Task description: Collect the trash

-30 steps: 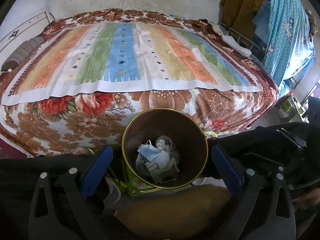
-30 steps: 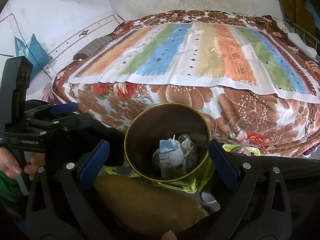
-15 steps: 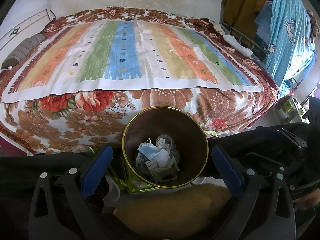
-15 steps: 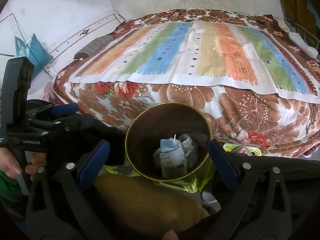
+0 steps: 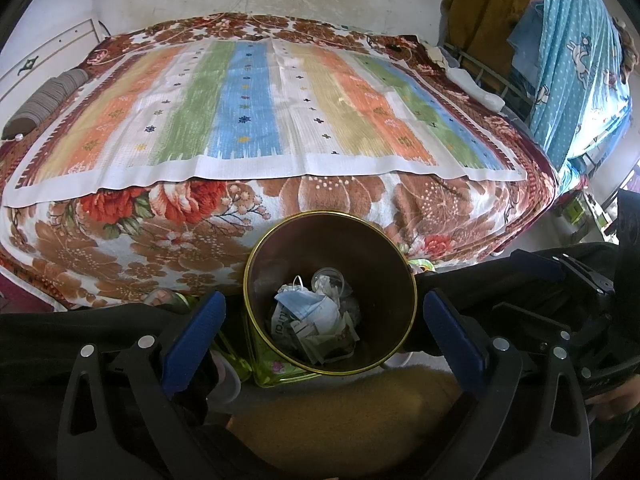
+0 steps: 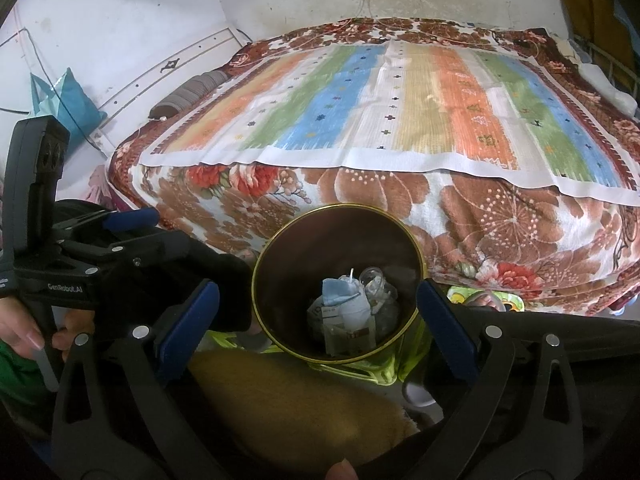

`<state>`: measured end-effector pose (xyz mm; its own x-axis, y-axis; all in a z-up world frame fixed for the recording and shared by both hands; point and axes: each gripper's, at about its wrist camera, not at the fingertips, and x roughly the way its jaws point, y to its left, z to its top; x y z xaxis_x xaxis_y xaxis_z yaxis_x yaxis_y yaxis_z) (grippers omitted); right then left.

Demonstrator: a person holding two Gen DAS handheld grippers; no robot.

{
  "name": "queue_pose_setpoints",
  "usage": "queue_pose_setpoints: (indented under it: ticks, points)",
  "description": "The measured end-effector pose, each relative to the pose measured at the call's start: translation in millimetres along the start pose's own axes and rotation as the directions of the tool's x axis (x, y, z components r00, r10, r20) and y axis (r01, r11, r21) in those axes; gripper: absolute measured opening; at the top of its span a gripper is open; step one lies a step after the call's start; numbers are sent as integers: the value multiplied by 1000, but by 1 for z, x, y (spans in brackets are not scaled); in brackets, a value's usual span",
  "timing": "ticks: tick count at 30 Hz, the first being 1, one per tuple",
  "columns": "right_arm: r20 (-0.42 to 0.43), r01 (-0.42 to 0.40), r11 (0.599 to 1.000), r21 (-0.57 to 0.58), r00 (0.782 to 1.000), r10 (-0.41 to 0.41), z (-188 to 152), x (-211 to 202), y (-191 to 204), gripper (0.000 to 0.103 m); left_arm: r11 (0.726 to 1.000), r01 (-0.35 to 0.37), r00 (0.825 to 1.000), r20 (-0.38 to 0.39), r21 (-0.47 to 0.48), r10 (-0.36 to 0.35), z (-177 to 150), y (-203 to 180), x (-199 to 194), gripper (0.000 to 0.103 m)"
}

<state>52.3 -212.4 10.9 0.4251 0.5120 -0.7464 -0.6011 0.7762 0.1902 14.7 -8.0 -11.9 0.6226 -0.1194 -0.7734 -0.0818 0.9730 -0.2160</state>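
A round brown bin with a gold rim [image 5: 280, 236] stands on the floor in front of the bed; it also shows in the right wrist view [image 6: 296, 224]. Inside lie a blue face mask [image 5: 304, 306], crumpled paper [image 5: 320, 340] and a clear plastic cup [image 5: 329, 280]; the same trash [image 6: 348, 312] shows in the right wrist view. My left gripper [image 5: 322, 324] is open and empty above the bin, its blue pads [image 5: 194, 330] on either side of it. My right gripper [image 6: 318, 320] is open and empty too, straddling the bin.
A bed with a floral blanket [image 5: 120, 248] and a striped cloth [image 5: 248, 100] fills the back. A yellow-green tin [image 6: 384, 368] sits beside the bin. A brown cushion [image 6: 288, 404] lies in front. Blue fabric [image 5: 576, 52] hangs at the right. The left gripper's body [image 6: 80, 268] stands at the left.
Almost nothing has moved. Both grippers have stayed open over the bin, with only a slight shift of the views.
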Motion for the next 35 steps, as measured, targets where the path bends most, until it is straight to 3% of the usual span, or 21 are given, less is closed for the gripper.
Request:
queue_pose_setpoints:
  ticks: [27, 35]
  points:
    - [-1, -2, 1000, 2, 1000, 2, 0, 0, -2, 94, 1000, 0, 1000, -3, 0, 0, 3, 0, 0, 97]
    - [-2, -3, 1000, -1, 1000, 3, 1, 0, -2, 94, 1000, 9, 1000, -12, -2, -9, -10, 5, 0, 97]
